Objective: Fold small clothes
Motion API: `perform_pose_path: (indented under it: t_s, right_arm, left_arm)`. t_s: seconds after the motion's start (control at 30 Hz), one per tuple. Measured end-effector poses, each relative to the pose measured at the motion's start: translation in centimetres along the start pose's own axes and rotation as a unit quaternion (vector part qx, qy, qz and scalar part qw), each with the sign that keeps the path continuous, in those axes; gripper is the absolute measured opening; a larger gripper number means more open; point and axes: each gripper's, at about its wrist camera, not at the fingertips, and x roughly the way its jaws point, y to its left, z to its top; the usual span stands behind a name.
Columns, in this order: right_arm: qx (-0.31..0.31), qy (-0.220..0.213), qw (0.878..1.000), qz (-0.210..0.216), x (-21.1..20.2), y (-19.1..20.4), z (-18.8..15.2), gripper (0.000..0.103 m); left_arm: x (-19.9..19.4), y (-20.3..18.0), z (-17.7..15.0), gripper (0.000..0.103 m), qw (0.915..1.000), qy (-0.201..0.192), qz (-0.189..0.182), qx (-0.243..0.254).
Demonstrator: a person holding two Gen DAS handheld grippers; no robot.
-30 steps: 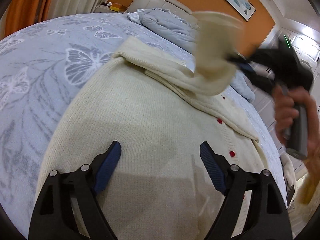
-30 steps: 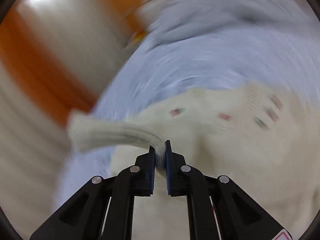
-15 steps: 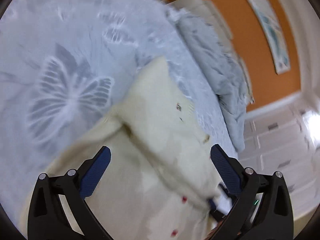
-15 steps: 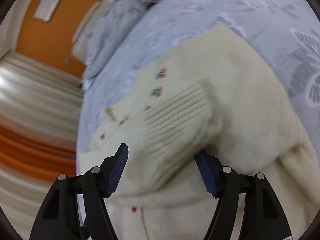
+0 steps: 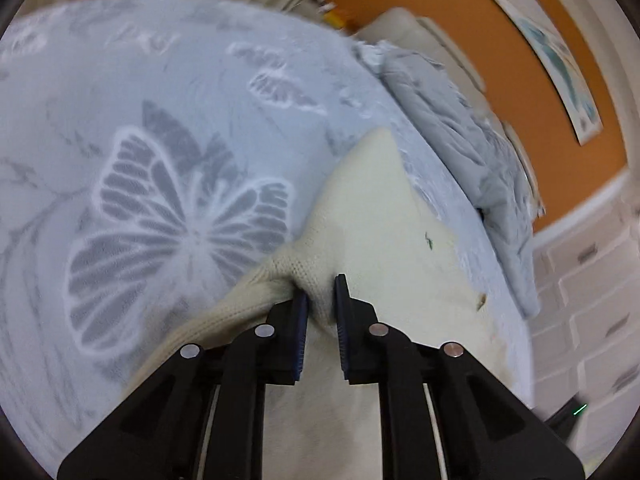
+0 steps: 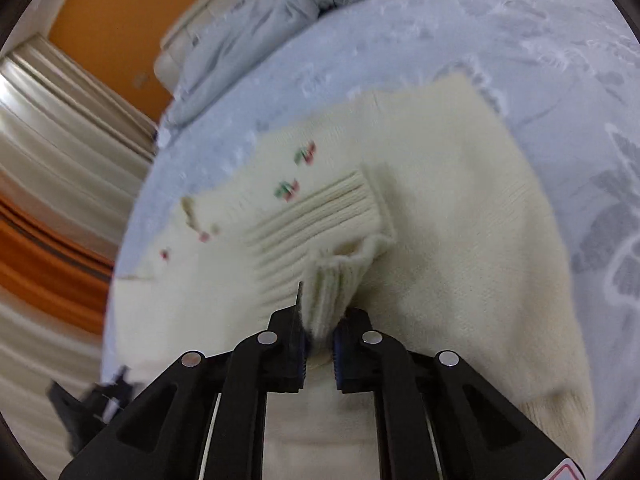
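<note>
A cream knit cardigan point(image 5: 380, 208) with small red buttons lies flat on the bed. My left gripper point(image 5: 320, 292) is at its left edge. Its jaws are closing, and a bunched fold of the knit is pinched between the pads. In the right wrist view the cardigan point(image 6: 460, 200) has a sleeve folded across its front. My right gripper point(image 6: 320, 320) has jaws that are closing on the sleeve's ribbed cuff point(image 6: 320, 232), and a pleat of it is squeezed between the pads.
The bed wears a pale blue spread point(image 5: 160, 120) printed with butterflies. A crumpled grey duvet point(image 5: 460, 128) lies toward the headboard by the orange wall. White drawers point(image 5: 592, 300) stand beyond the bed's right side. Curtains point(image 6: 60, 152) hang on the left.
The left gripper moved over to the cardigan's edge and went from wide open to pinching the knit. The right gripper laid the sleeve down, opened, then closed on the cuff.
</note>
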Motion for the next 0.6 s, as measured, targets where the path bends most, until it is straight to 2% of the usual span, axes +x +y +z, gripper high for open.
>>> perform_pose_path:
  t_s: [0.03,0.1,0.17,0.2,0.23,0.27,0.3,0.33,0.4,0.43,0.47,0.53,0.6]
  right_arm:
    - [0.000,-0.012,1.000,0.012,-0.5,0.2,-0.1,0.009]
    - [-0.012,-0.004,1.000,-0.022,0.0,-0.5,-0.6,0.010]
    - [0.002,-0.006,1.000,-0.007,0.0,-1.2,-0.6,0.012]
    - [0.015,-0.013,1.000,-0.020,-0.8,-1.2,-0.6,0.020]
    - [0.031,-0.032,0.998,-0.037,-1.9,-0.9,-0.6,0.027]
    - [0.048,-0.085,0.993,-0.069,-3.4,0.0,-0.8,0.027]
    - [0.040,-0.120,0.990,-0.067,-4.5,1.3,-1.1,0.027]
    - [0.024,-0.125,0.991,-0.050,-4.8,2.5,-1.2,0.026]
    - [-0.045,-0.080,0.996,-0.005,-2.6,7.6,-1.4,0.023]
    - [-0.083,-0.046,0.995,0.016,-0.8,10.3,-1.6,0.022]
    - [-0.136,0.000,0.990,0.038,1.9,13.8,-2.4,0.021]
    - [-0.200,0.045,0.978,0.046,5.5,17.7,-3.8,0.021]
    - [-0.251,0.084,0.964,0.016,10.2,20.2,-4.8,0.016]
  left_arm:
    - [0.0,-0.1,-0.1,0.014,0.9999,-0.006,-0.001,0.011]
    - [0.1,0.3,-0.2,0.014,0.9999,-0.009,-0.011,0.004]
    - [-0.2,0.5,-0.5,0.014,0.9998,-0.013,-0.016,0.005]
    - [-0.2,0.3,-0.5,0.014,0.9997,-0.016,-0.016,0.008]
    - [-0.2,0.3,-0.6,0.014,0.9996,-0.019,-0.018,0.008]
    - [-0.4,0.3,-0.7,0.014,0.9995,-0.022,-0.020,0.009]
    - [-0.3,0.3,-0.8,0.015,0.9994,-0.025,-0.020,0.009]
    - [-0.3,0.4,-0.7,0.015,0.9994,-0.026,-0.021,0.009]
    - [-0.5,0.4,-0.9,0.015,0.9993,-0.028,-0.022,0.010]
    - [-0.5,0.4,-0.9,0.015,0.9993,-0.028,-0.023,0.009]
    - [-0.5,0.5,-0.9,0.015,0.9993,-0.028,-0.024,0.009]
    - [-0.5,0.5,-0.9,0.015,0.9992,-0.029,-0.025,0.009]
    - [-0.5,0.6,-1.0,0.015,0.9991,-0.030,-0.029,0.009]
